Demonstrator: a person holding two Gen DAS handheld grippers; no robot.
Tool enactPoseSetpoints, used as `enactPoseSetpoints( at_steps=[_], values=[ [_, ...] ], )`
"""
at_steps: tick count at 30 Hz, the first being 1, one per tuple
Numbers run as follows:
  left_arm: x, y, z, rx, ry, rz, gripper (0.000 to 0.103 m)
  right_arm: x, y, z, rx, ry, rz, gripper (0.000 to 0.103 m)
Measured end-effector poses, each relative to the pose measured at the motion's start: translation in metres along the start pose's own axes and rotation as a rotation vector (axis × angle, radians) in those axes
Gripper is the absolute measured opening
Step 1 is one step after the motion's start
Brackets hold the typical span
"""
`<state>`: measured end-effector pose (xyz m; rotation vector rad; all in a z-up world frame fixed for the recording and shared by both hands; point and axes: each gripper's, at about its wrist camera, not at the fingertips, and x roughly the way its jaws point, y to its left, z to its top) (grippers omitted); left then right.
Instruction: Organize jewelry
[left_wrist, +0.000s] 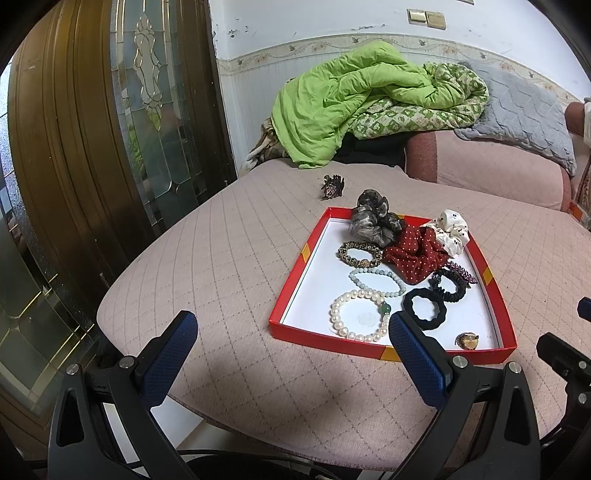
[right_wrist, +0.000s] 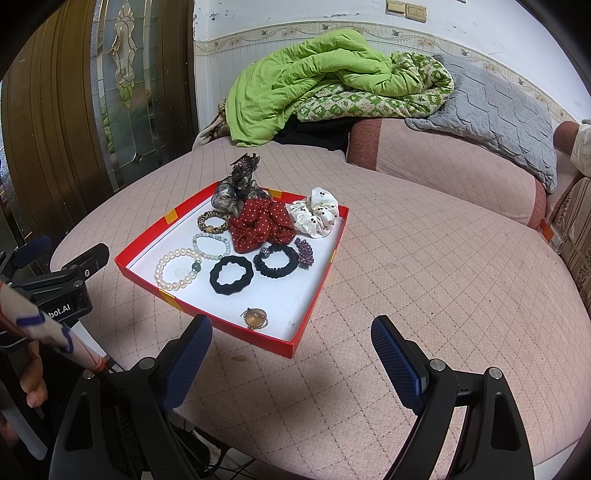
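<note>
A red tray with a white floor (left_wrist: 291, 291) (right_wrist: 325, 280) lies on a pink quilted cushion. It holds a pearl bracelet (left_wrist: 356, 319) (right_wrist: 177, 269), a pale bead bracelet (left_wrist: 376, 281), a leopard band (left_wrist: 360, 254), black hair ties (left_wrist: 424, 308) (right_wrist: 232, 275), red dotted (left_wrist: 415, 254) (right_wrist: 260, 225), white (left_wrist: 448, 230) and grey scrunchies (left_wrist: 373, 221), a purple clip (right_wrist: 304, 251) and an amber brooch (left_wrist: 467, 339) (right_wrist: 255, 318). A dark claw clip (left_wrist: 332, 186) (right_wrist: 243, 166) lies beyond the tray. My left gripper (left_wrist: 291, 332) and right gripper (right_wrist: 291, 336) are open and empty, near the tray's front edge.
Green quilts (left_wrist: 362, 110) and a grey cushion (left_wrist: 517, 114) are piled at the back on a pink sofa arm (left_wrist: 491, 170). A wooden door with glass (left_wrist: 110, 129) stands at the left. The cushion's front edge drops off just below my grippers.
</note>
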<state>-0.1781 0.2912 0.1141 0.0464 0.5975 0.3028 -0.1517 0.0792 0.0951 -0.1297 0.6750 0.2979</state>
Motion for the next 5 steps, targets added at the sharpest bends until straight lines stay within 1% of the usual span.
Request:
enactPoseSetpoints(
  at_steps=[3, 5],
  values=[
    [-0.0012, -0.002, -0.0034, 0.017, -0.004, 0.005, 0.103, -0.0005, -0.0025, -0.0011, 0.008, -0.002, 0.004, 0.091],
    [-0.0042, -0.0091, -0.0041, 0.047, -0.007, -0.028, 0.103, -0.0002, -0.0078, -0.0013, 0.024, 0.0, 0.007, 0.091]
  ],
)
